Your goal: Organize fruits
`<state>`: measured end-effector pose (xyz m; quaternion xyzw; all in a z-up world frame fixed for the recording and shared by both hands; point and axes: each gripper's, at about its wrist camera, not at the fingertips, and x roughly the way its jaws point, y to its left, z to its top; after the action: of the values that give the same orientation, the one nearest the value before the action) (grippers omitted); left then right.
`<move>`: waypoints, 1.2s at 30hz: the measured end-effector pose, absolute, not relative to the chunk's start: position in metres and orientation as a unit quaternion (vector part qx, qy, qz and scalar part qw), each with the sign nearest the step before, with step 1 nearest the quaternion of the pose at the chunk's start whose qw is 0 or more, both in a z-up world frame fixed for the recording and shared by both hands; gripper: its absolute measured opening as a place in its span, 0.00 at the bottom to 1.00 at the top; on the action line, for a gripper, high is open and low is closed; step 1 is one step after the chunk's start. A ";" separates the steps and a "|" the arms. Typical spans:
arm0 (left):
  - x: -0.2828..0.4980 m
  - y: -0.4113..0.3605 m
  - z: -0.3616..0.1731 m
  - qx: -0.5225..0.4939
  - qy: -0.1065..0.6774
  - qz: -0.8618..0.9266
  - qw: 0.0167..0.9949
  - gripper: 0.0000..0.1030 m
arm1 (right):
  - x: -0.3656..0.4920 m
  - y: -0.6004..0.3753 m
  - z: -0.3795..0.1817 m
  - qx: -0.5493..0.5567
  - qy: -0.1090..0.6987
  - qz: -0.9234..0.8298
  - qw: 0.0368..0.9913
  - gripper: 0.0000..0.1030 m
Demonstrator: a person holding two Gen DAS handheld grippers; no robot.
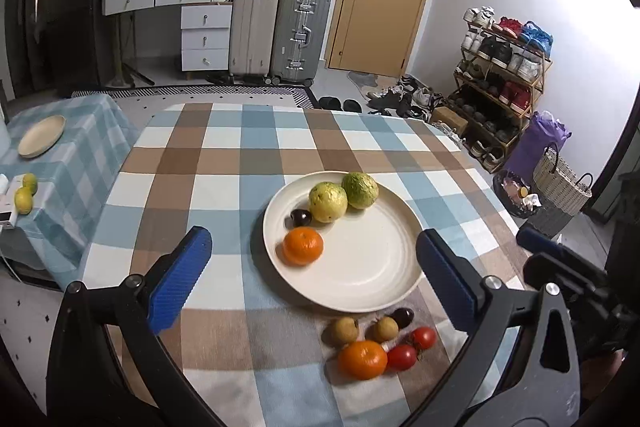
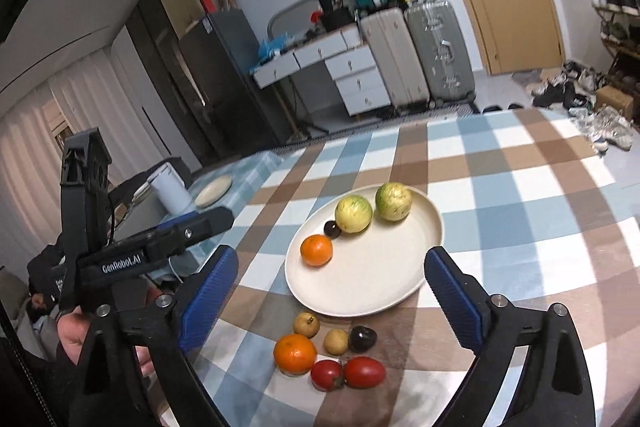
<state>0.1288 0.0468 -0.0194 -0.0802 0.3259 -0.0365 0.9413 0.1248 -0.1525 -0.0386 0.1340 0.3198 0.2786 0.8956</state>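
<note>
A cream plate (image 1: 372, 267) (image 2: 384, 267) on the checked table holds an orange (image 1: 303, 246) (image 2: 316, 250), a dark plum (image 1: 301, 217) (image 2: 332, 229) and two yellow-green guavas (image 1: 328, 202) (image 2: 353, 213). Loose on the cloth in front of the plate lie an orange (image 1: 362, 359) (image 2: 295, 353), two red tomatoes (image 1: 401, 357) (image 2: 364, 371), two brown longans (image 1: 344, 329) (image 2: 306, 324) and a dark plum (image 1: 402, 317) (image 2: 362, 338). My left gripper (image 1: 316, 283) is open and empty above the plate's near side. My right gripper (image 2: 330, 301) is open and empty above the loose fruit.
A side table with a blue checked cloth (image 1: 80, 155) at the left holds a second cream plate (image 1: 41, 136) and two yellow-green fruits (image 1: 24, 200). Suitcases (image 1: 280, 35), a drawer desk, a door and a shoe rack (image 1: 500, 79) stand beyond the table.
</note>
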 end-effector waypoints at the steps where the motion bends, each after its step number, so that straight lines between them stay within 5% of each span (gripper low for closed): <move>1: 0.125 0.044 -0.019 -0.078 0.325 -0.037 0.942 0.99 | 0.121 -0.155 -0.037 0.134 0.316 0.277 0.897 0.97; 12: 0.080 0.027 -0.033 -0.056 0.310 -0.019 0.949 0.99 | 0.085 -0.167 -0.038 0.098 0.292 0.256 0.916 1.00; 36: 0.059 0.030 -0.114 -0.068 0.323 -0.018 0.944 0.99 | 0.084 -0.155 -0.118 0.108 0.405 0.265 0.868 1.00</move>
<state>0.0593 0.0300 -0.1141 -0.0677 0.3230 -0.0184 0.9438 0.0844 -0.1546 -0.1180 0.1077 0.4052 0.2649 0.8684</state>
